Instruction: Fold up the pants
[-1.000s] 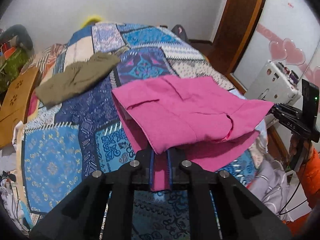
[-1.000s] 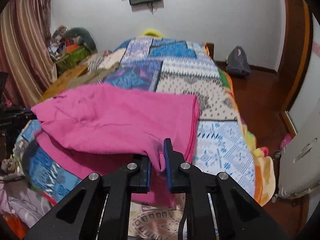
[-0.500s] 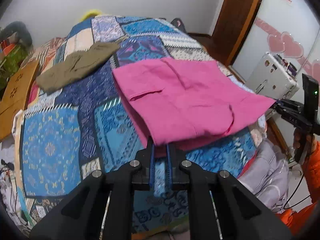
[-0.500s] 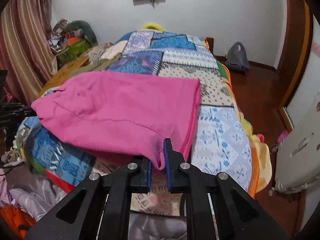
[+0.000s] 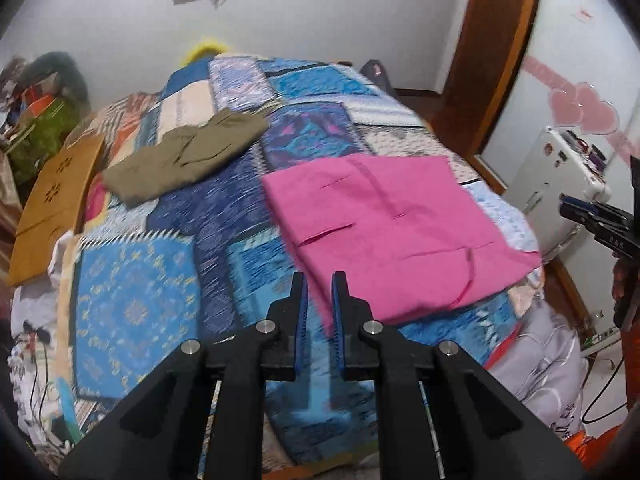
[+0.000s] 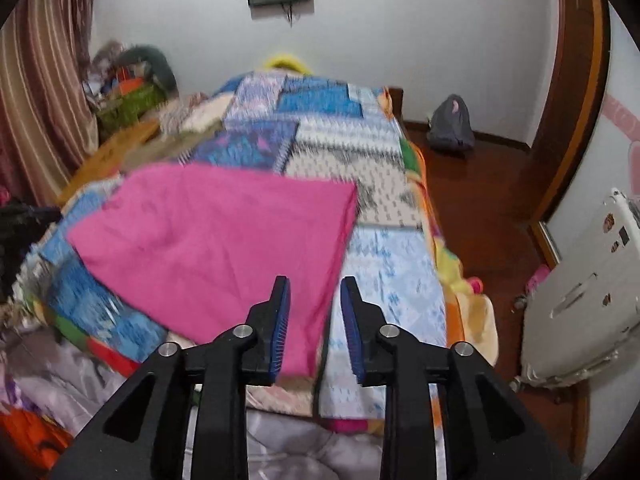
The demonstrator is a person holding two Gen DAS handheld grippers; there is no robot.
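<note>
The pink pants (image 5: 396, 224) lie folded flat on the patchwork bedspread (image 5: 136, 304), near the bed's front right corner; they also show in the right wrist view (image 6: 224, 240). My left gripper (image 5: 319, 284) is open, its jaws slightly parted, just off the pants' near left corner, holding nothing. My right gripper (image 6: 314, 286) is open wider over the pants' near right corner, which hangs over the bed edge, and holds nothing. The right gripper also shows at the right edge of the left wrist view (image 5: 592, 220).
Olive-green pants (image 5: 184, 156) lie folded farther back on the bed. A wooden board (image 5: 52, 208) leans at the bed's left side. A white appliance (image 6: 580, 300) stands right of the bed, a grey bag (image 6: 450, 124) on the floor, and crumpled bedding (image 6: 60, 380) below the front edge.
Both grippers have opened and let go of the pink pants, which have dropped flat onto the bed. Both grippers have pulled back a little toward the bed's front edge.
</note>
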